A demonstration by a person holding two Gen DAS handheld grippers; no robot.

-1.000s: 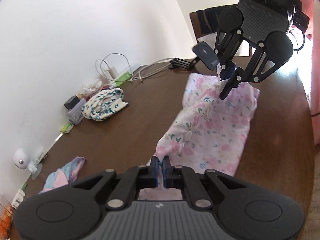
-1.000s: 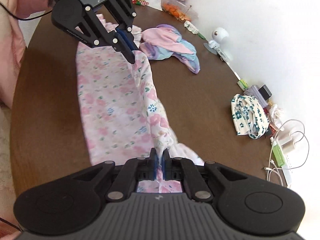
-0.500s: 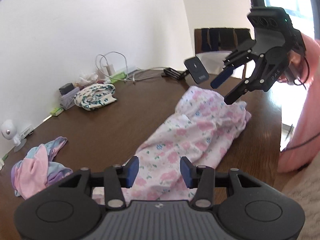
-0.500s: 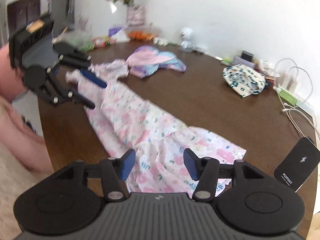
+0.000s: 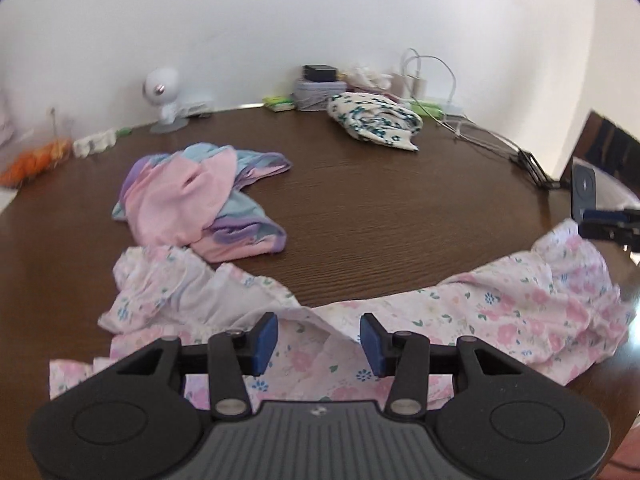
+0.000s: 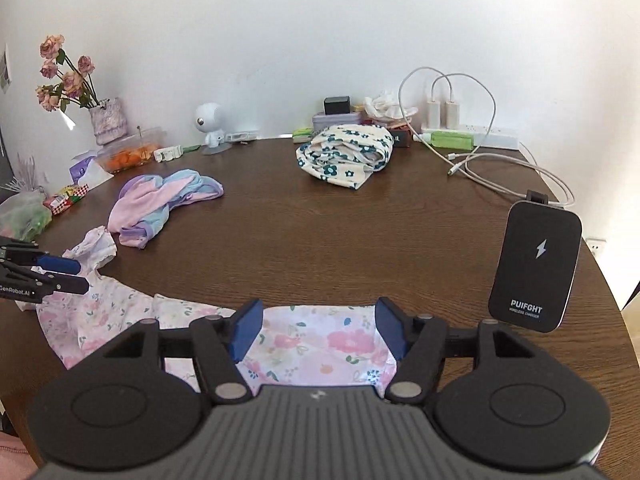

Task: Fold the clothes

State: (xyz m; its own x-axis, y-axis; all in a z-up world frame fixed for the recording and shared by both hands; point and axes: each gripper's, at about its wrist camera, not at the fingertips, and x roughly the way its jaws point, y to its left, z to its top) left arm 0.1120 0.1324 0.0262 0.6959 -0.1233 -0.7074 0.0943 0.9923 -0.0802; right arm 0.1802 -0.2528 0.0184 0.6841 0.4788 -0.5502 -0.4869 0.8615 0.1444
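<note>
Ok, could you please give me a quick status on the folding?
Left tongs open, right tongs opening, both empty. Floral garment lying along table edge. Nothing in the way.

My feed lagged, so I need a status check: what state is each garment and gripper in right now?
Floral garment: lying along the near table edge, rumpled, released.
Pastel garment: crumpled heap, unfolded.
Green-flowered garment: bunched near the wall.
Left gripper: open, holding nothing.
Right gripper: jaws opening, over the floral garment, not gripping.

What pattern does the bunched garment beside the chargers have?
The bunched garment is cream with dark teal flowers; the right wrist view shows it best.
</note>
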